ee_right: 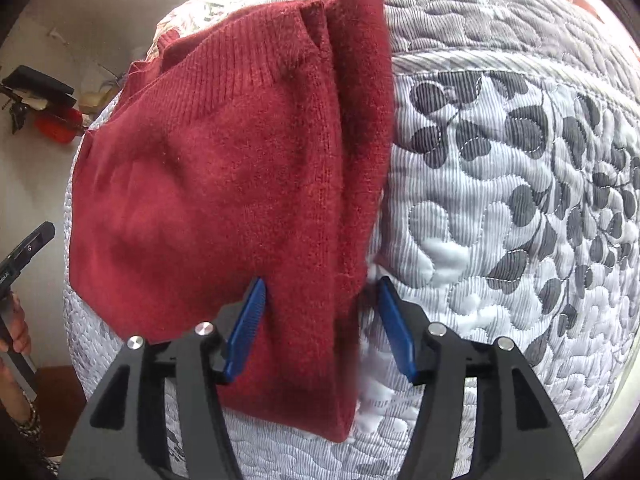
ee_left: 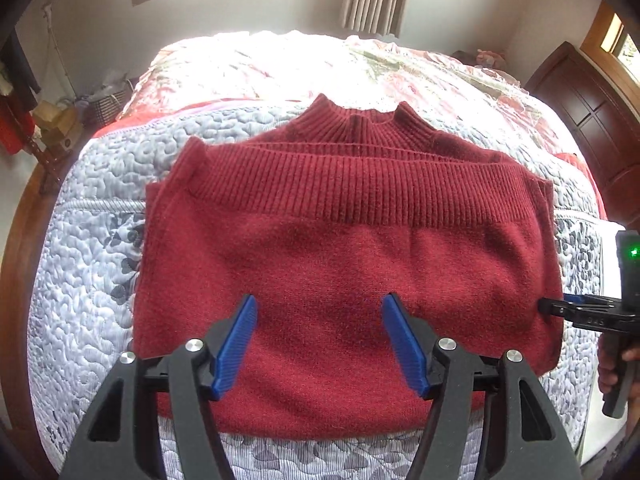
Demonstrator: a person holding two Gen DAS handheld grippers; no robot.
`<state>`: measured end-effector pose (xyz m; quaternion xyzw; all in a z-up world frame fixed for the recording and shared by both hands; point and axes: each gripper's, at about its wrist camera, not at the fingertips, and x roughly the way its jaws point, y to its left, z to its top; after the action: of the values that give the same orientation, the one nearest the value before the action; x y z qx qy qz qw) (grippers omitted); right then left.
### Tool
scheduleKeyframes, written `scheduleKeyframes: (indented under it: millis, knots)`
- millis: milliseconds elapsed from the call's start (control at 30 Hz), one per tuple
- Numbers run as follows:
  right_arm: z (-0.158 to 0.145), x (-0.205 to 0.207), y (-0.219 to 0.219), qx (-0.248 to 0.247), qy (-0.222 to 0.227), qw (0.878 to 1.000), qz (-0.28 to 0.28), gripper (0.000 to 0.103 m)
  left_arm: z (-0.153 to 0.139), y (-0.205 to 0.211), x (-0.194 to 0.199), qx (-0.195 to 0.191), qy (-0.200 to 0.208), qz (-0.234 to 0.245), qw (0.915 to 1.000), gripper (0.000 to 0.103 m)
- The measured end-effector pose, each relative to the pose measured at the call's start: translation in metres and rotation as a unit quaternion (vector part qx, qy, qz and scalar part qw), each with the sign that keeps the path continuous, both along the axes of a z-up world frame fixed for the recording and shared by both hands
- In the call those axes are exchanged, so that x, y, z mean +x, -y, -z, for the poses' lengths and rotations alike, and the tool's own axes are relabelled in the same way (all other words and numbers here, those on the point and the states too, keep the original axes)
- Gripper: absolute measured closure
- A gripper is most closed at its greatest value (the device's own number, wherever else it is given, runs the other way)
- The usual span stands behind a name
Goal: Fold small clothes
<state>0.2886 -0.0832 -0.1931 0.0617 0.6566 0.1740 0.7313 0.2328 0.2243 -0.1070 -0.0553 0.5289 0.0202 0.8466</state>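
A dark red knit sweater (ee_left: 344,264) lies folded on the grey-and-white quilt (ee_left: 80,280), ribbed hem band across its upper part and collar at the far end. My left gripper (ee_left: 318,340) hovers open over the sweater's near half, nothing between its blue pads. In the right wrist view the sweater (ee_right: 224,184) lies to the left, its layered right edge running toward me. My right gripper (ee_right: 320,328) is open and straddles that edge, one pad over the cloth, the other over the quilt. The right gripper (ee_left: 560,308) also shows at the sweater's right edge in the left wrist view.
The quilt (ee_right: 500,184) covers a bed with a floral cover (ee_left: 280,68) behind it. A dark wooden cabinet (ee_left: 592,120) stands at the right, clutter (ee_left: 56,124) at the left. A person's hand (ee_right: 18,332) holds the left gripper's handle.
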Motion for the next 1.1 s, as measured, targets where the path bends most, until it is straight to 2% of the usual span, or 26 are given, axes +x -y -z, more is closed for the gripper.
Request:
scheduleKeyframes:
  millis: [33,133,200,267,400,567,633,733,1100]
  knots:
    - [0.002,0.0,-0.003,0.004,-0.002,1.0,-0.002,0.045,0.0,0.001,0.0,-0.001,0.001,0.001,1.0,0.037]
    - [0.005,-0.001,-0.013,0.007,-0.002,1.0,-0.013,0.054,0.0,0.002,0.002,0.004,0.003,0.003,1.0,0.037]
    - [0.003,-0.001,-0.016,0.022,-0.003,1.0,-0.018,0.081,0.003,0.003,0.005,0.006,0.002,0.006,1.0,0.036]
    - [-0.005,-0.001,-0.016,0.04,0.002,0.999,-0.016,0.086,0.009,0.002,0.008,0.004,-0.006,0.005,1.0,0.035]
    - [-0.02,-0.007,-0.013,0.04,0.027,0.999,-0.023,0.088,0.035,-0.004,0.016,0.001,-0.034,0.0,0.9994,0.035]
    - [-0.002,-0.01,-0.003,0.037,0.005,0.999,-0.002,0.088,0.082,-0.014,0.027,-0.017,-0.085,-0.011,0.9962,0.035]
    - [0.002,-0.011,-0.005,0.025,0.006,1.0,-0.006,0.088,0.093,-0.017,0.028,-0.025,-0.087,-0.015,0.9958,0.033]
    - [0.006,-0.011,-0.013,0.012,0.007,1.0,-0.014,0.087,0.096,-0.017,0.026,-0.028,-0.083,-0.015,0.996,0.032]
    - [0.016,-0.01,-0.011,0.025,-0.003,1.0,0.005,0.085,0.099,-0.01,0.019,-0.02,-0.077,-0.015,0.9967,0.032]
